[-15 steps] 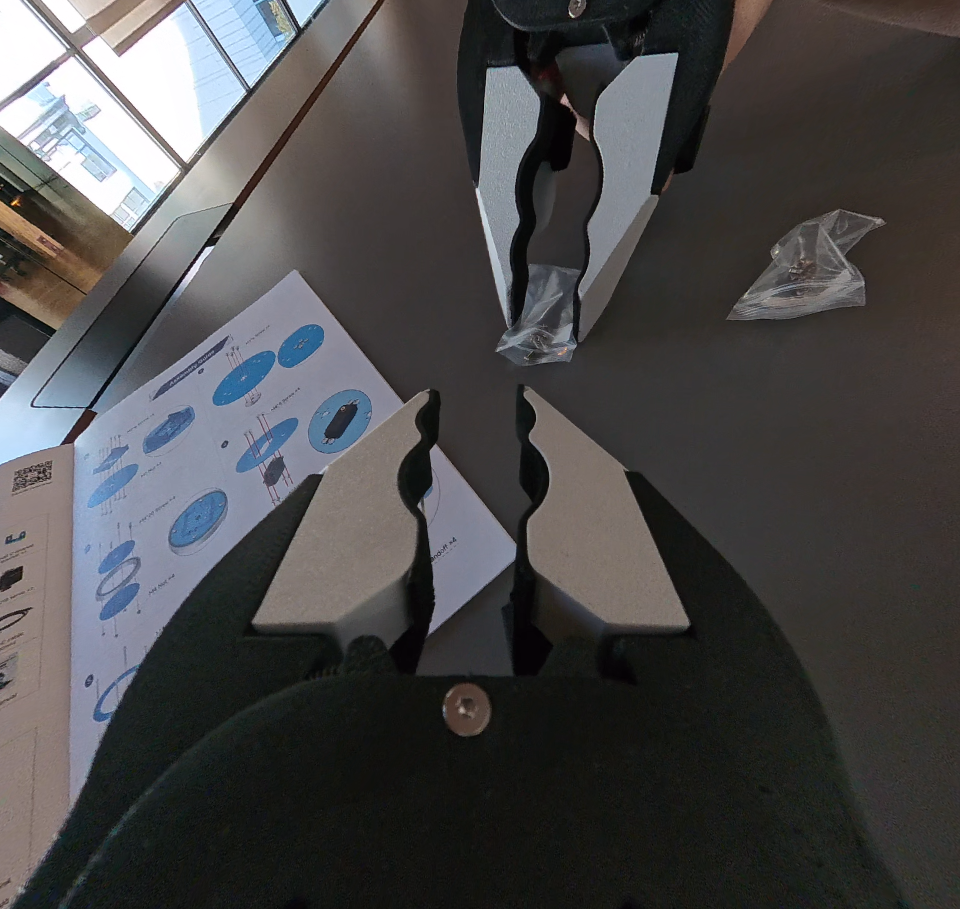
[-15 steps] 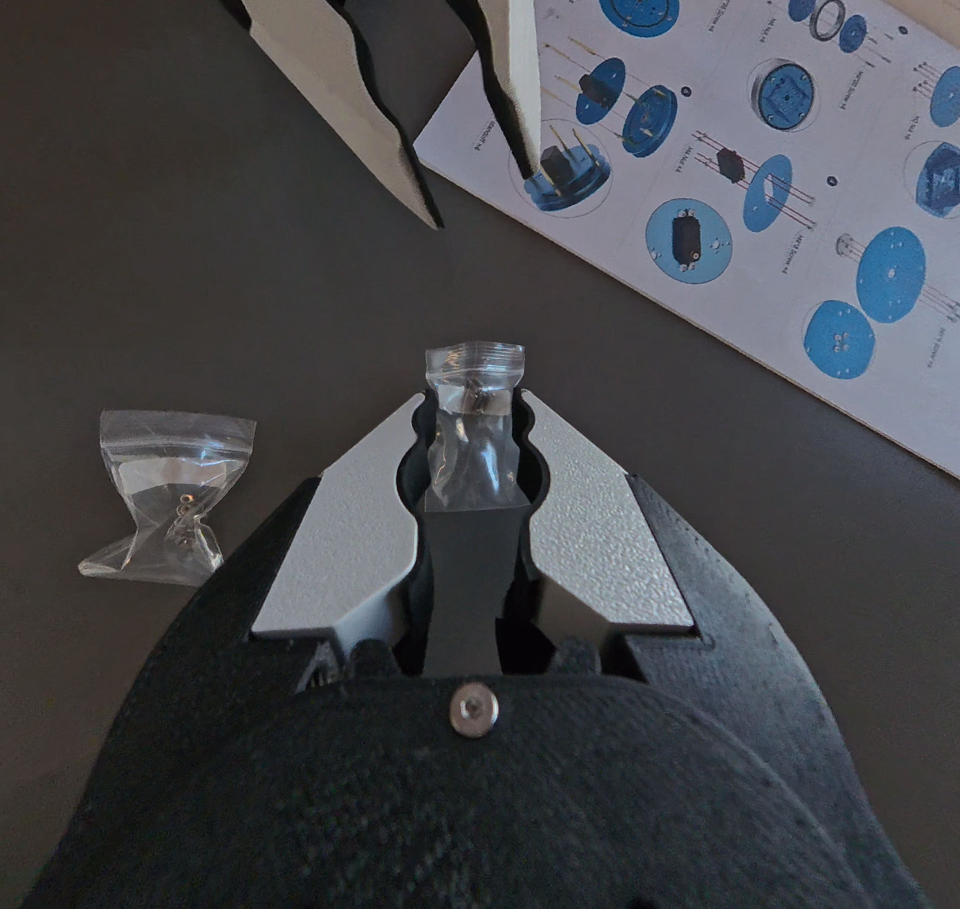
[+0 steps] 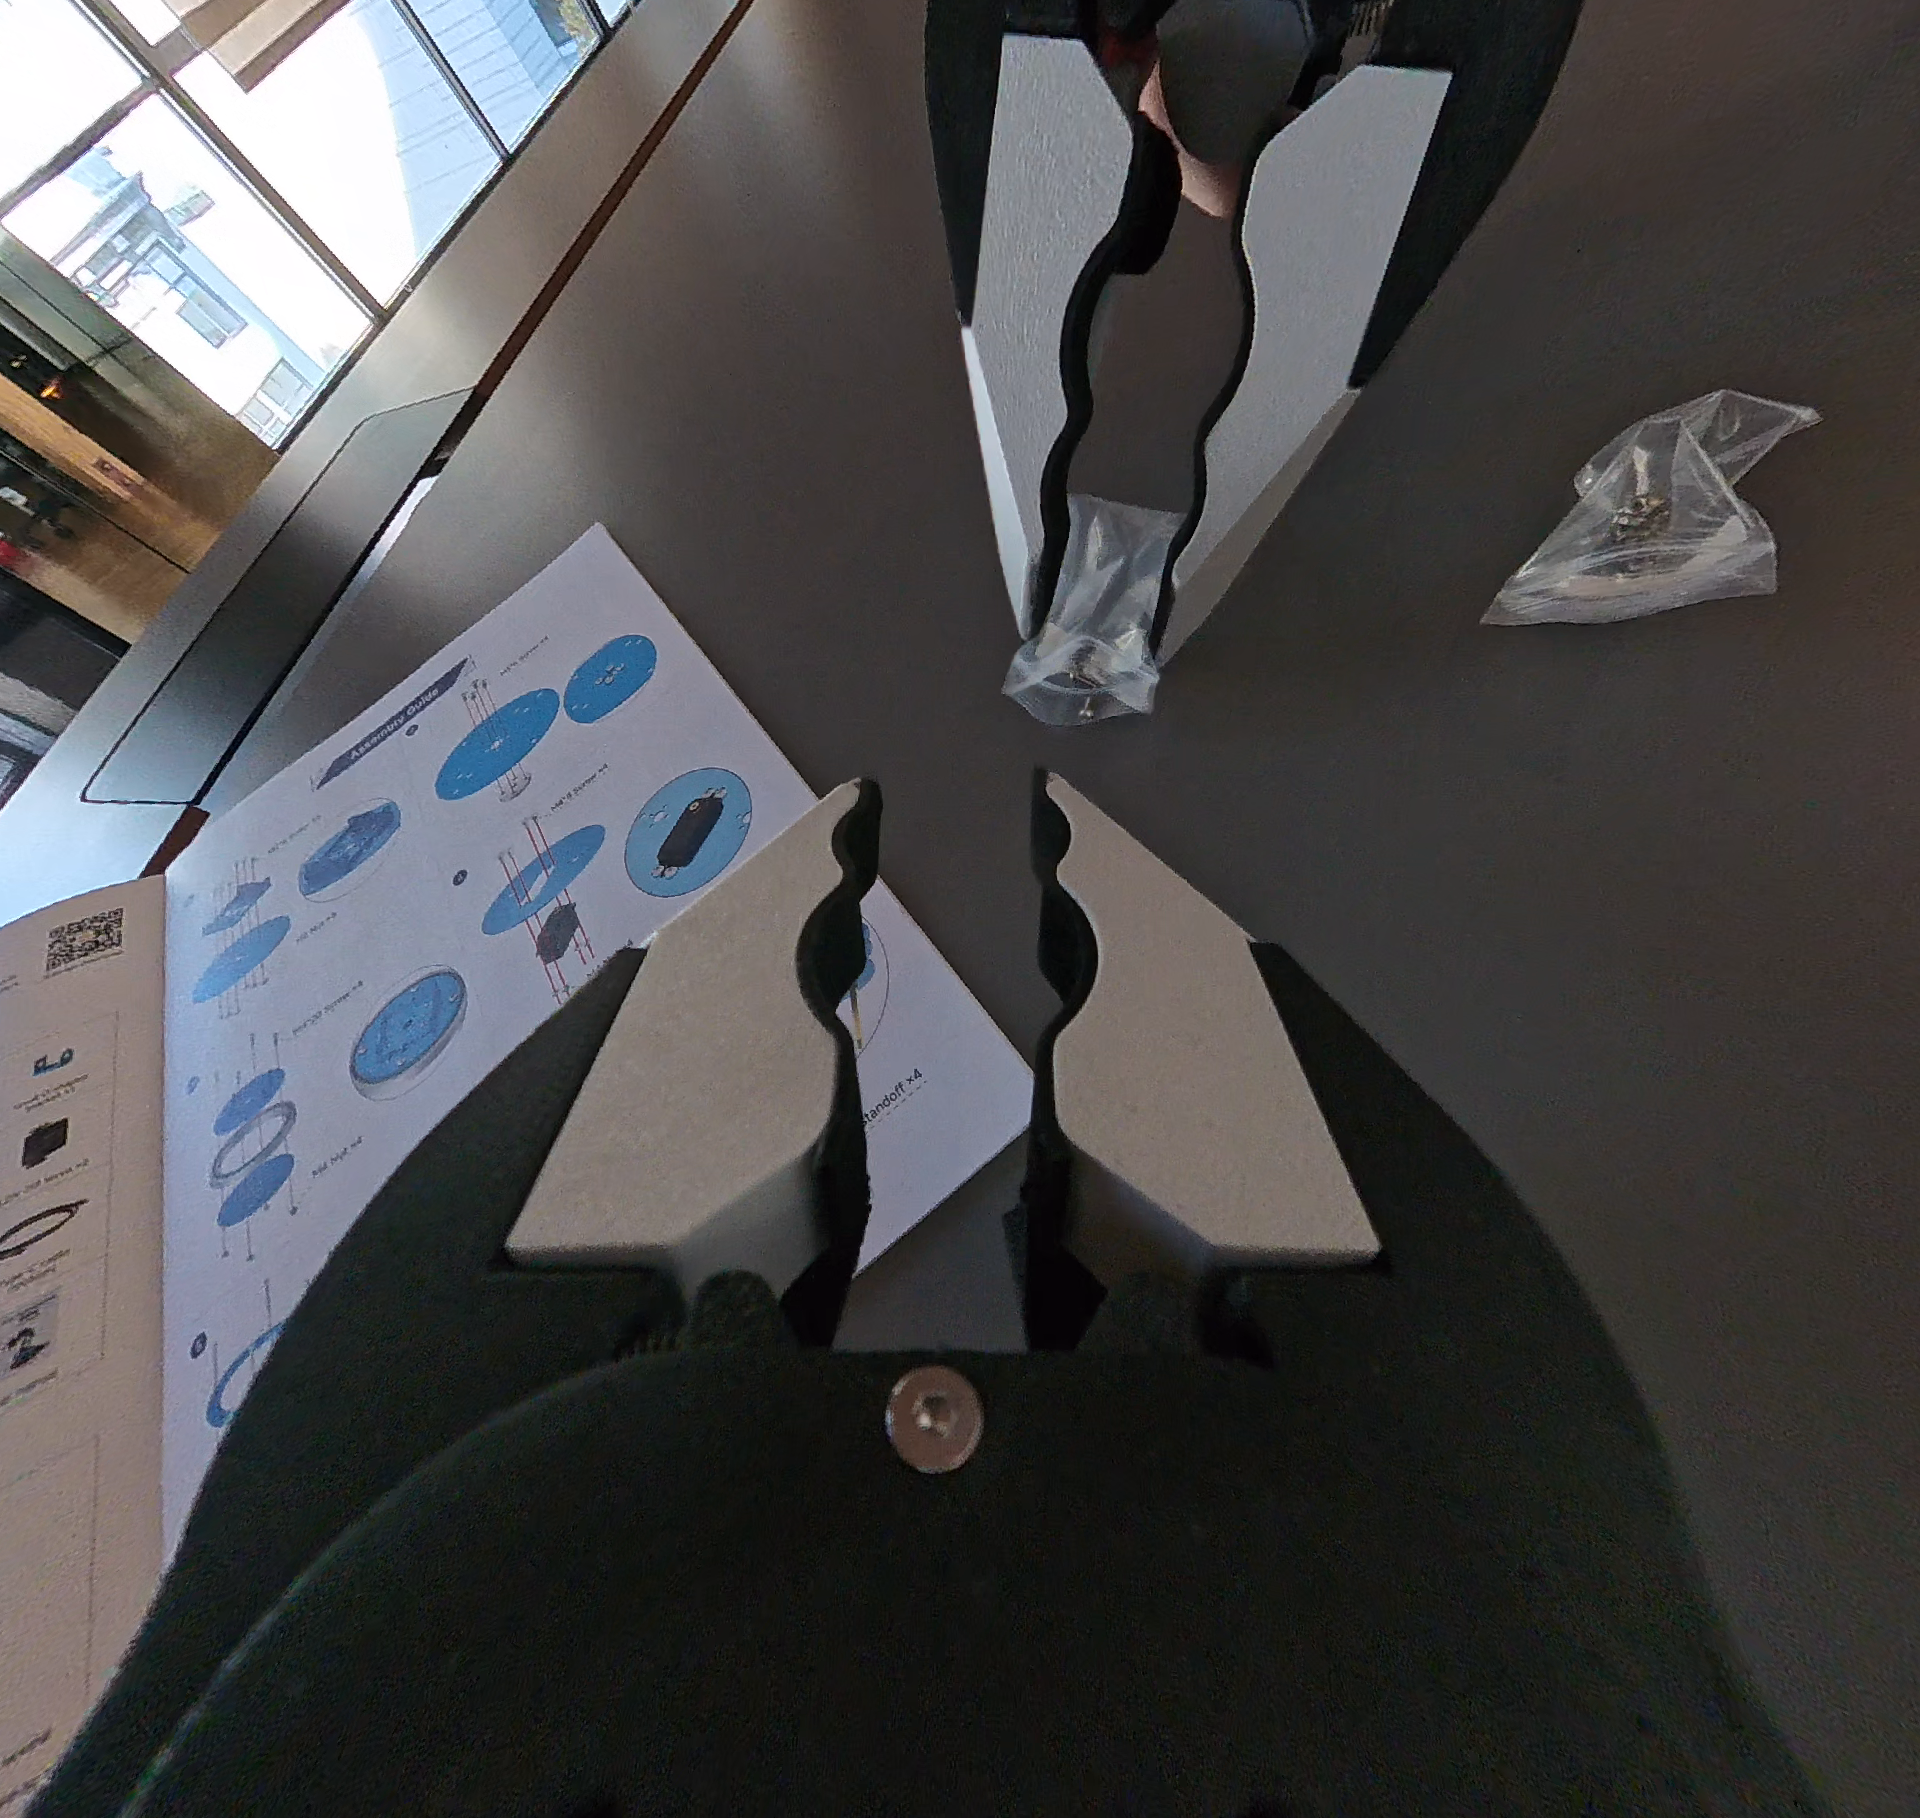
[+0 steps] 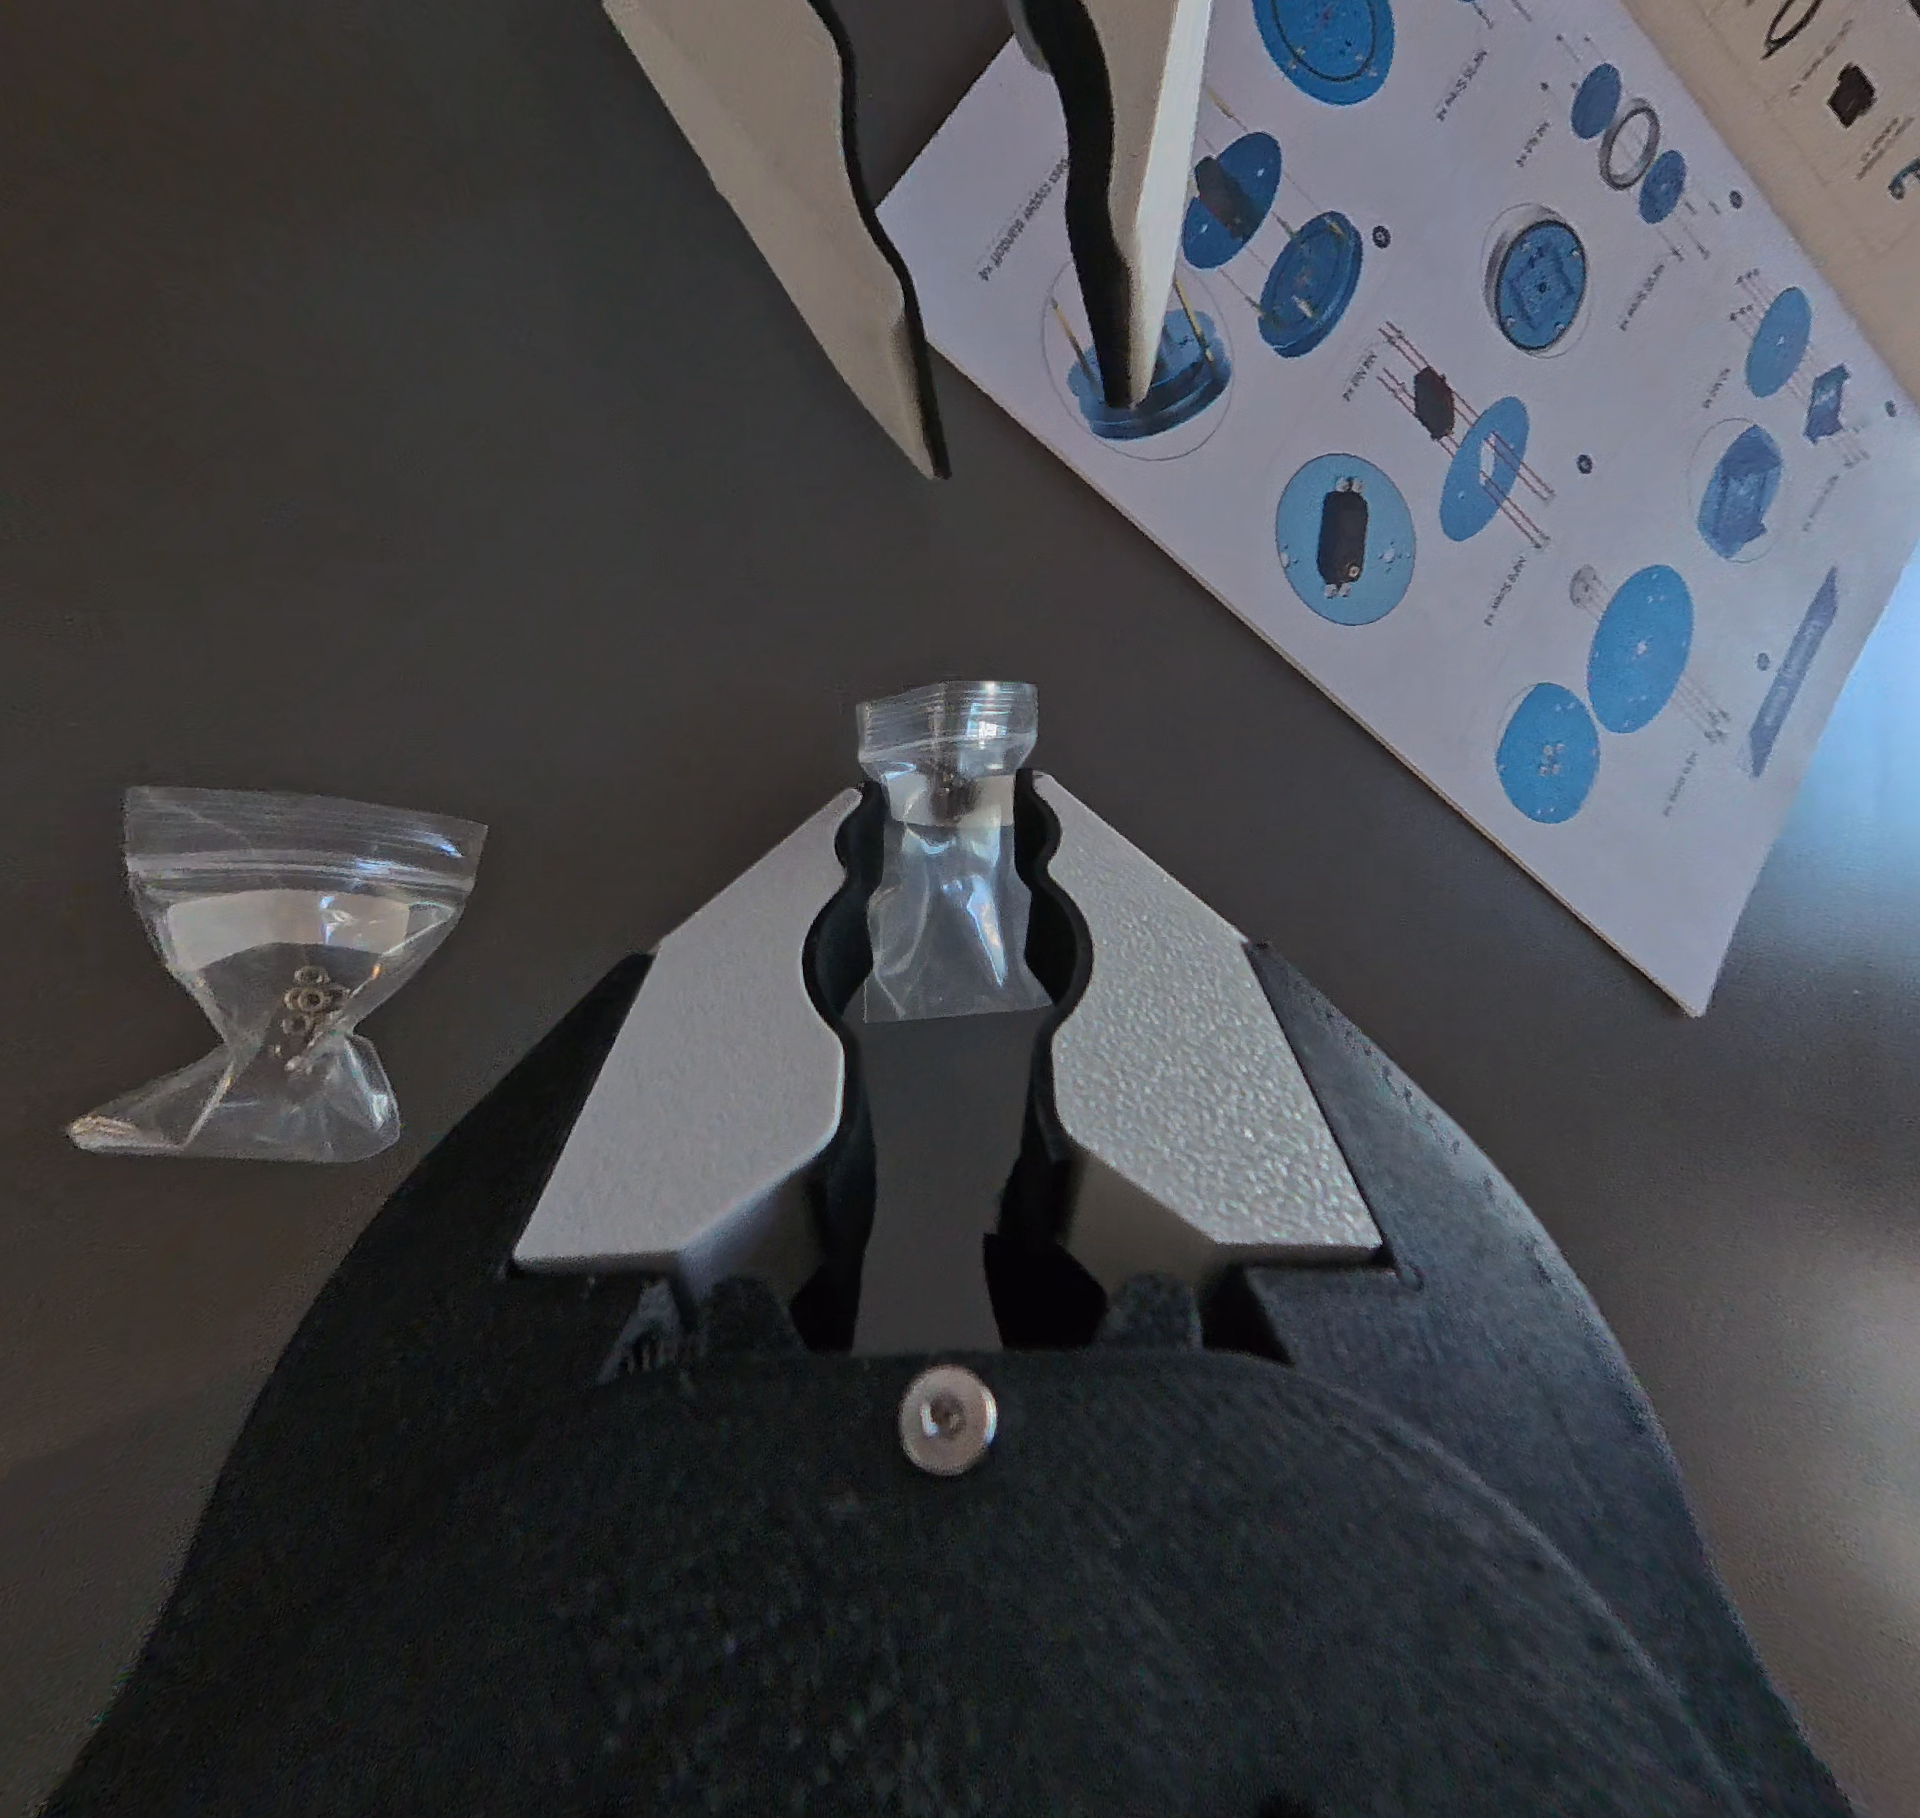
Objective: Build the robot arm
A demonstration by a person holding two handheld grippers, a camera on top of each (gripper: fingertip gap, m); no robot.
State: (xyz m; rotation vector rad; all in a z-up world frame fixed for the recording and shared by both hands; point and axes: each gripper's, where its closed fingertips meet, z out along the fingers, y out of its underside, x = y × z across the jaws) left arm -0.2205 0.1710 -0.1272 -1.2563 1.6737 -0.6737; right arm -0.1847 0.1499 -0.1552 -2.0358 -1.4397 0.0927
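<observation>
Right gripper [image 4: 948, 792] clamped on clear crumpled bag [image 4: 945, 875], left gripper [image 3: 951, 792] apart, empty

Dark grey counter [image 3: 1558, 937], lying on it: printed sheet with blue diagrams [image 3: 436, 833]; crumpled clear bag of small metal parts [image 4: 281, 979], well apart.

- Our right gripper [image 4: 948, 792] points forward and down toward the table, its jaws closed on a small clear bag [image 4: 943, 864] pinched between the fingertips.
- Our left gripper [image 3: 951, 797] faces it tip to tip, just apart, jaws parted with nothing between them.
- A bit of a hand [image 3: 1195, 147] shows behind the right gripper's fingers.
</observation>
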